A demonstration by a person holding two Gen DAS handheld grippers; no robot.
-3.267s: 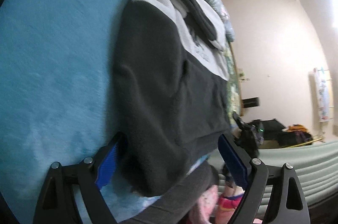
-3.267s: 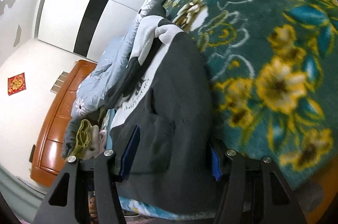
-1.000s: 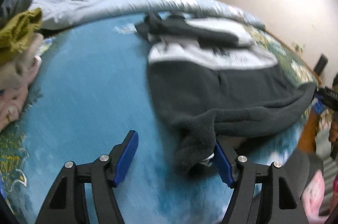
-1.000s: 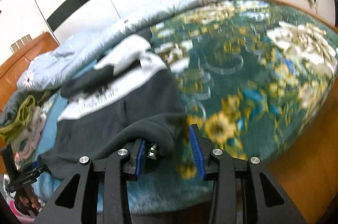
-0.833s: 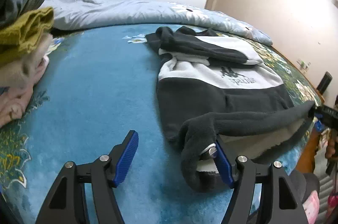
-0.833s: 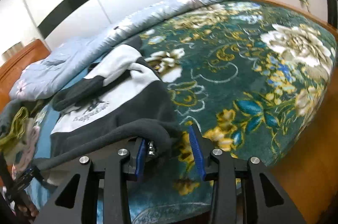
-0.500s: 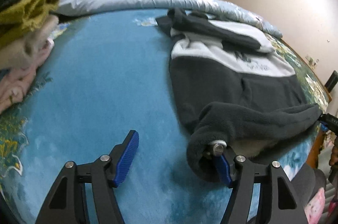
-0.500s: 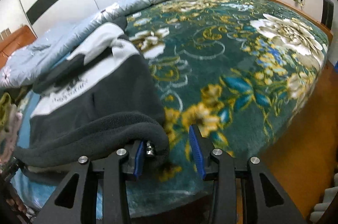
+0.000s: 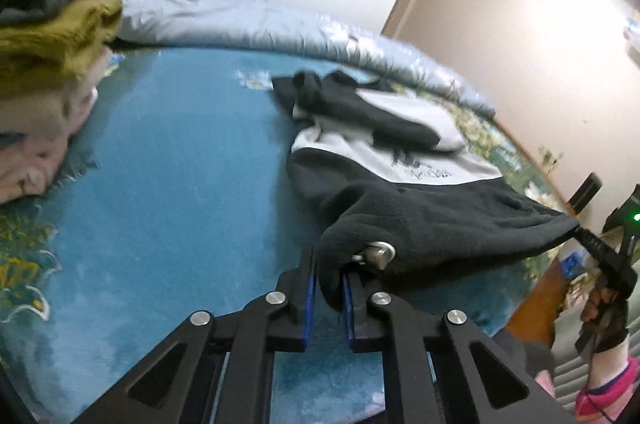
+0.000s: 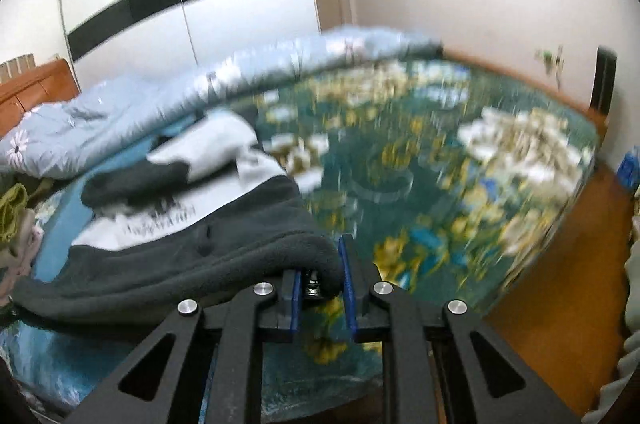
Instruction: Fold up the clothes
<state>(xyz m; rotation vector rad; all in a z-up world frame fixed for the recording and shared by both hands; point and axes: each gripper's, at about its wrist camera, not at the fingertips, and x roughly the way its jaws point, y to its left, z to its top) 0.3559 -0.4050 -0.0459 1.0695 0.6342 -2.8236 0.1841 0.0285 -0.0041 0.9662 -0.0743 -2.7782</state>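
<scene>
A dark grey and white fleece sweatshirt (image 9: 420, 207) lies on the bed with its sleeves folded across the chest. My left gripper (image 9: 328, 276) is shut on the left corner of its hem, which bunches up over the blue pads. In the right wrist view the same sweatshirt (image 10: 180, 256) stretches away to the left. My right gripper (image 10: 320, 264) has the other hem corner between its pads, and its jaws are closing on it. The hem hangs taut between both grippers, raised off the bed. A hand (image 9: 604, 308) holding the right gripper shows at the far right of the left wrist view.
A stack of folded clothes (image 9: 48, 71) sits at the left on the blue blanket (image 9: 160, 163). A pale blue quilt (image 9: 240, 23) runs along the back of the bed. The green floral blanket (image 10: 460, 163) reaches the bed's edge, with orange floor (image 10: 560, 264) beyond.
The left jaws, wide apart before, have closed on the hem corner. The right jaws have narrowed on the other corner. Both grippers have risen, lifting the hem.
</scene>
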